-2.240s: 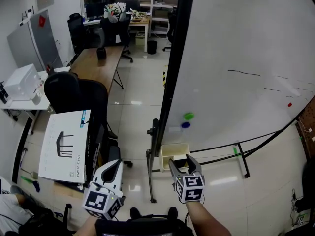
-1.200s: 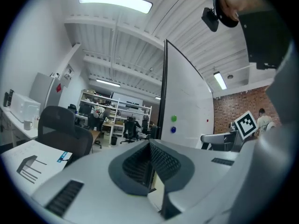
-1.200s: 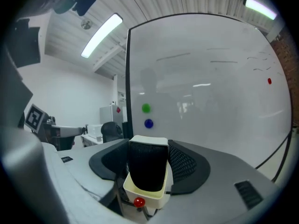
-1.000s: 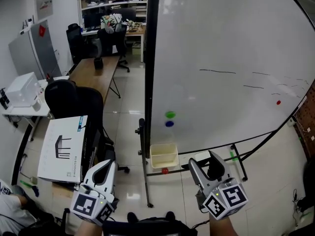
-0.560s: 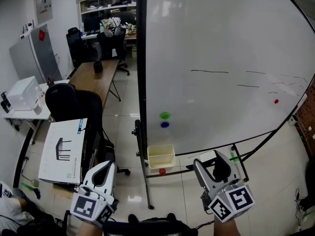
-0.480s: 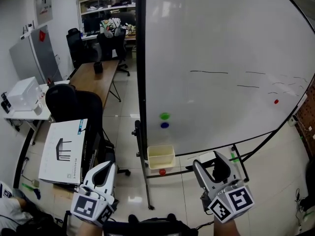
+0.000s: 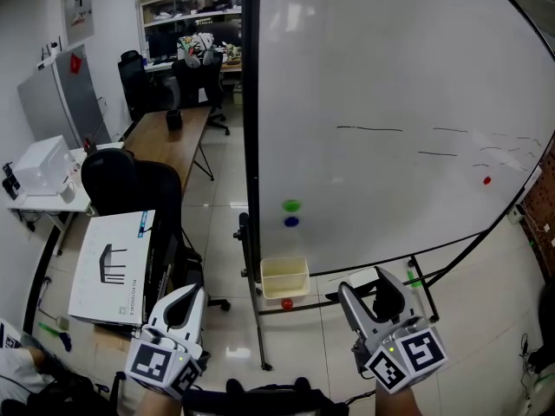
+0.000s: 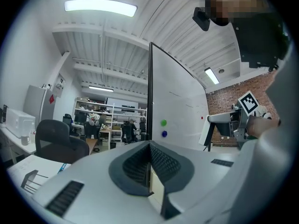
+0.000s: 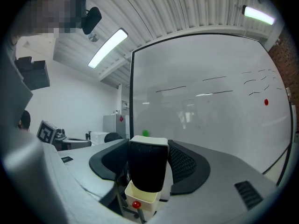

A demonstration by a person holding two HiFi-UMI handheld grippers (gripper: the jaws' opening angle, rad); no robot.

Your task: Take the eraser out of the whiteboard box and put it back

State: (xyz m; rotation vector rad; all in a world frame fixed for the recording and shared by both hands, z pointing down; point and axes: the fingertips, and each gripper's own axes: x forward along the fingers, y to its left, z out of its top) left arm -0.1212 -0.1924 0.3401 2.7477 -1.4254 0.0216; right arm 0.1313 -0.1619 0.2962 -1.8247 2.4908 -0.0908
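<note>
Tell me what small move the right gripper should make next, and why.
Probably swing the right gripper left toward the cream plastic box: it is shut on the black felt eraser, away from the box, which looks empty.

The whiteboard (image 7: 390,102) fills the upper right of the head view. The whiteboard box (image 7: 284,277) hangs at its foot, lower centre, directly under two magnets (image 7: 291,206) set one above the other. The right tongs (image 7: 368,291) sit lower right of the box, apart from it, with the eraser (image 9: 147,171) between their jaws. The left tongs (image 7: 184,295) are at lower left. A counter (image 7: 169,124) stands behind, upper left.
</note>
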